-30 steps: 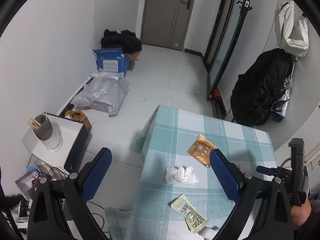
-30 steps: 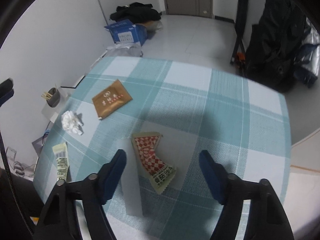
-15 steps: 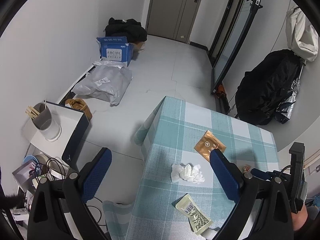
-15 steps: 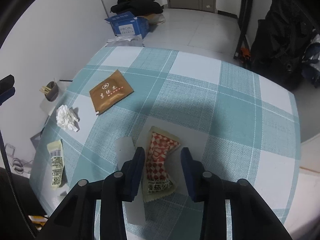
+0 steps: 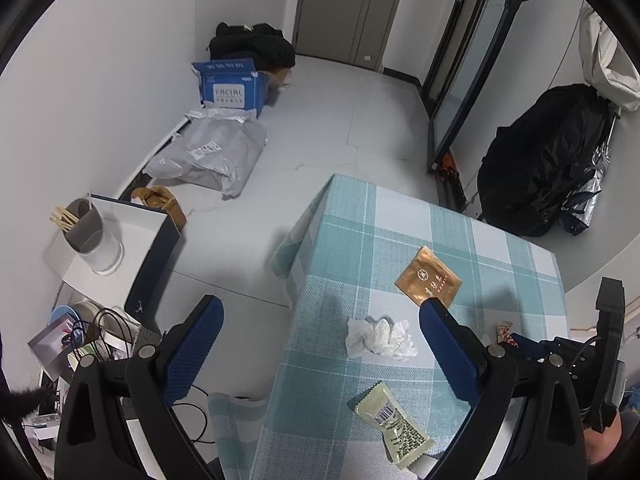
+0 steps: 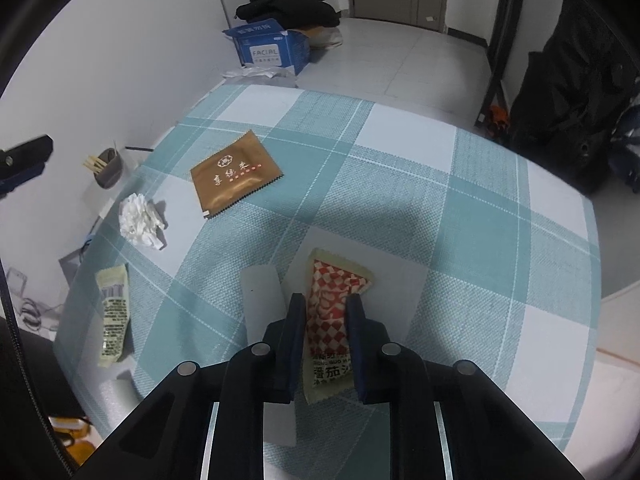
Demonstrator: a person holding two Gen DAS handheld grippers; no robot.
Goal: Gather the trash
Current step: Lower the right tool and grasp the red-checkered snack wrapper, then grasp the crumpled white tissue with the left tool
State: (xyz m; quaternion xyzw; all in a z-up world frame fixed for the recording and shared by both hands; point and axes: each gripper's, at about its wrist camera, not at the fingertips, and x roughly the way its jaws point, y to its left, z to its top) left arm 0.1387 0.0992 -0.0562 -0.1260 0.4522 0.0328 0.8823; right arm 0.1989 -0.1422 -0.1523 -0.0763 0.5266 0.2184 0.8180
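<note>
Right wrist view is showing the right gripper [image 6: 326, 316] closing its fingers [image 6: 295, 322] on the red-checked sachet [image 6: 334, 308], which is lying on the table [image 6: 460, 216] with both pads pressing its sides and its printed end sticking back between them. Just left of the sachet a white strip [image 6: 262, 296] is lying flat on the cloth. Further left of the sachet, the pale green packet [image 6: 114, 316] is sitting near the table edge, the crumpled tissue [image 6: 140, 220] is resting beyond it, and the brown packet [image 6: 234, 172] is lying up and left of the sachet, well apart from it. Left wrist view is showing the left gripper [image 5: 320, 352] hanging with its fingers [image 5: 196, 348] spread wide and nothing between them, one finger over the floor and the other over the table [image 5: 344, 248]. From this side the tissue [image 5: 380, 338] is lying near the table's left edge, the brown packet [image 5: 428, 282] beyond it, the green packet [image 5: 394, 424] nearer the camera, and a corner of the sachet [image 5: 505, 330] is peeking out behind the right-hand finger. Off the table's left side a blue box [image 5: 232, 86] and a grey bag [image 5: 212, 152] are sitting on the floor.
</note>
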